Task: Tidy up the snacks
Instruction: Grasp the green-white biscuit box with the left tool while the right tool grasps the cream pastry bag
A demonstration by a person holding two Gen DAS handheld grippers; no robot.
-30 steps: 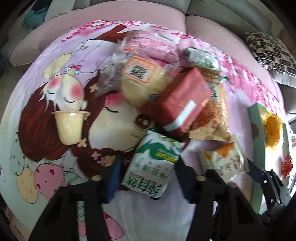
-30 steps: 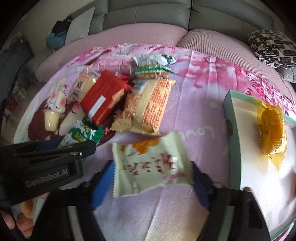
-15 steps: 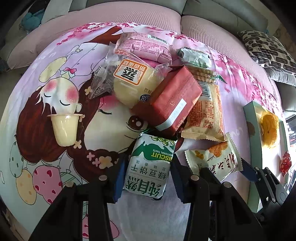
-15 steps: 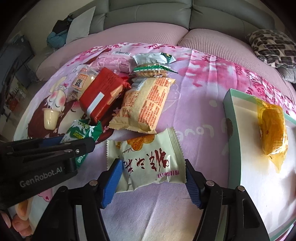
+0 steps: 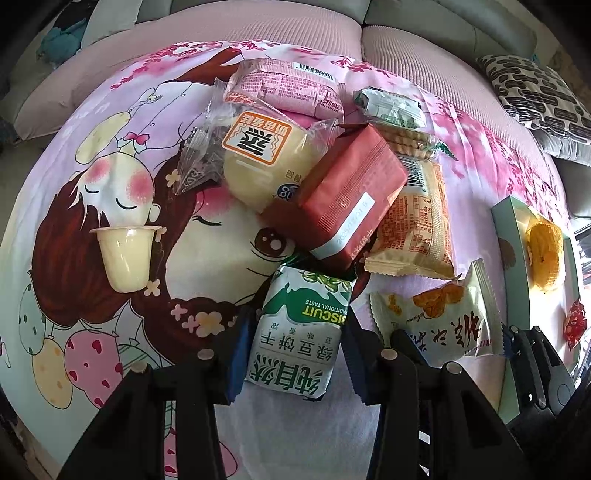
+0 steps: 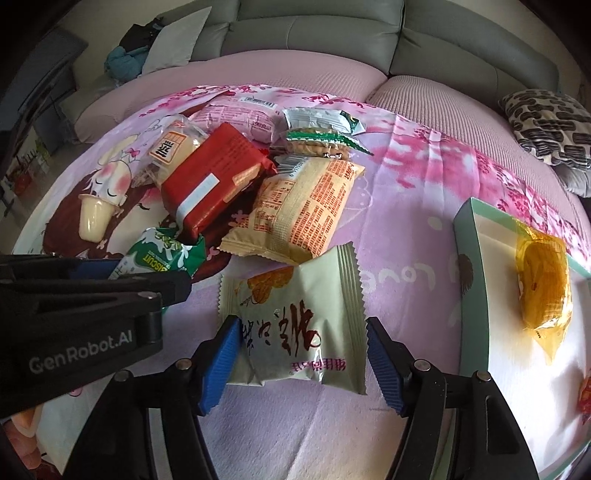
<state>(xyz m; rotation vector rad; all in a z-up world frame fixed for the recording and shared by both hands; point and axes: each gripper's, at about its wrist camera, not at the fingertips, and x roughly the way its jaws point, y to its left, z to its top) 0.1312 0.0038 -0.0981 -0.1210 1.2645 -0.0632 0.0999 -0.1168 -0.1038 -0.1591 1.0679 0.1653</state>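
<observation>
Claws first, nearest the cameras. The left claw (image 5: 291, 354) is closed partway on a green-and-white biscuit pack (image 5: 299, 332), its blue pads pressing both long sides of the pack, which lies on the cartoon-printed pink blanket (image 5: 110, 184). Just beside it, the right claw (image 6: 301, 363) straddles a pale green pastry packet (image 6: 295, 321); its left pad touches the packet's edge, while the right pad looks a shade clear of the crimped edge, so a firm grip cannot be told. In the right wrist view the left claw's black body crosses the lower left corner, with a person's fingertips (image 6: 22, 435) below it.

Beyond the two packs, a cream cracker bag with orange print (image 6: 295, 214) lies flat, its left edge tucked under a red wrapped block (image 6: 210, 181) that leans over the biscuit pack's far end. A yellow pudding cup (image 5: 125, 254) lies apart on the blanket to the left. Off to the right a mint-green tray (image 6: 469, 251) holds an orange-wrapped cake (image 6: 543, 288).

Farther back sit a clear-bagged yellow bun (image 5: 258, 162), a pink packet (image 5: 284, 88) and a green-edged biscuit sleeve (image 6: 321, 142). Behind everything, a grey sofa (image 6: 314, 33) with a patterned cushion (image 6: 546, 125).
</observation>
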